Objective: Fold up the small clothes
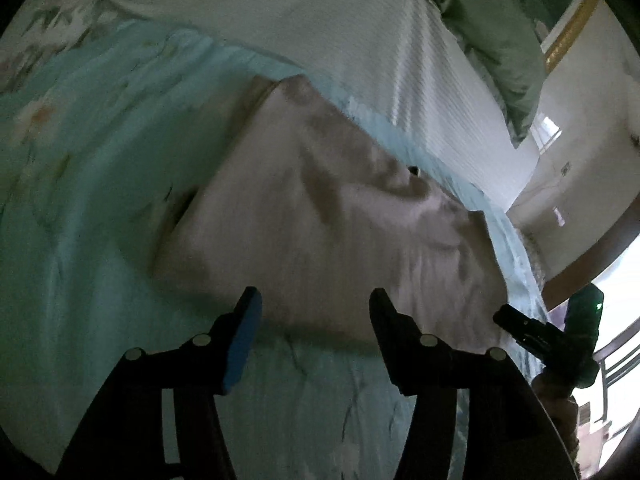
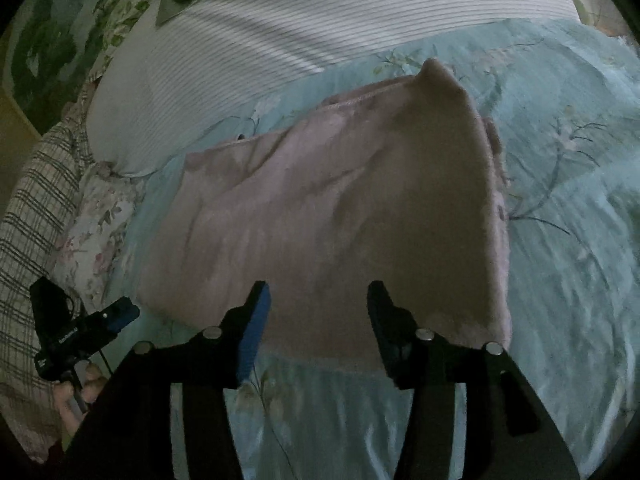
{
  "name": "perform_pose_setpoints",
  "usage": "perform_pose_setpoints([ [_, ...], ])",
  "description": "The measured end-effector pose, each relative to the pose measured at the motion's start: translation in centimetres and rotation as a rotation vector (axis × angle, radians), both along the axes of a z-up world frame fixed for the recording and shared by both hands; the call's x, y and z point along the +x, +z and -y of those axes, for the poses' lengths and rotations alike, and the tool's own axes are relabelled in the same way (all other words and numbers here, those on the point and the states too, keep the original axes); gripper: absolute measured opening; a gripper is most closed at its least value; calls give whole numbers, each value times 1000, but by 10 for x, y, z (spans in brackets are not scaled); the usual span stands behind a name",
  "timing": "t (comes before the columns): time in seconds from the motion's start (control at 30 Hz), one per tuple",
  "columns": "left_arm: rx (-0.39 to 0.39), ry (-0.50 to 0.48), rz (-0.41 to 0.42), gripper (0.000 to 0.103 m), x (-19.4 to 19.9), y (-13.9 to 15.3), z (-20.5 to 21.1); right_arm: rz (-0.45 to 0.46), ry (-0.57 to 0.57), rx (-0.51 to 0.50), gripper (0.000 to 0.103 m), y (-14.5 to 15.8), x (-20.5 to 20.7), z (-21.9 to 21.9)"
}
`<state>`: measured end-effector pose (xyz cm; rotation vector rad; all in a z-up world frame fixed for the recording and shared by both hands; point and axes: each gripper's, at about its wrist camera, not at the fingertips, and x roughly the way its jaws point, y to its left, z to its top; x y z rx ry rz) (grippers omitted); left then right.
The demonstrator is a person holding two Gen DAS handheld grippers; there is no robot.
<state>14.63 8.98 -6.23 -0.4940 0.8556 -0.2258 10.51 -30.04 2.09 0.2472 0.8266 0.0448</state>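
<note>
Left wrist view: the left gripper (image 1: 314, 300) stands with its jaws apart and nothing between them. The pink garment (image 1: 320, 216) lies on the pale blue floral bedspread (image 1: 80, 168), its near edge just beyond the fingertips. The right gripper (image 1: 520, 324) shows at the right edge, beside the garment's right side. The picture is blurred, so whether that gripper touches the cloth cannot be told.

Judgement: a fold appears to have been laid and the cloth let go. The next move calls for choosing a fresh edge or corner, bringing both tongs down to it, and closing on one layer only.

Right wrist view: the right gripper (image 2: 318, 300) is likewise partly open and empty, with the garment's near hem just ahead of its tips. The pink garment (image 2: 320, 208) has its right portion raised in a loose peak, not flat. This portion will need smoothing or re-folding. The left gripper (image 2: 116, 316) sits at the lower left, off the cloth, held in a hand (image 2: 80, 392).

Surface and room: the bedspread is soft and creased and will give under pressure. A white ribbed pillow (image 2: 280, 28) lies behind the garment, and a plaid cloth (image 2: 36, 216) at the left. The room is dim.
</note>
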Motion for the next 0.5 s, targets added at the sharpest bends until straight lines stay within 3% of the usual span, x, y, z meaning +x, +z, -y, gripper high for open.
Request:
perform_pose_setpoints([
  [0.23,-63,35,-57,60,-8,-20,-9,-9,-24,27,54,0,-13,4],
  [0.5,-120,97,-112,62,12,-39,-12,-19,4,44,55,-5,-9,-6],
])
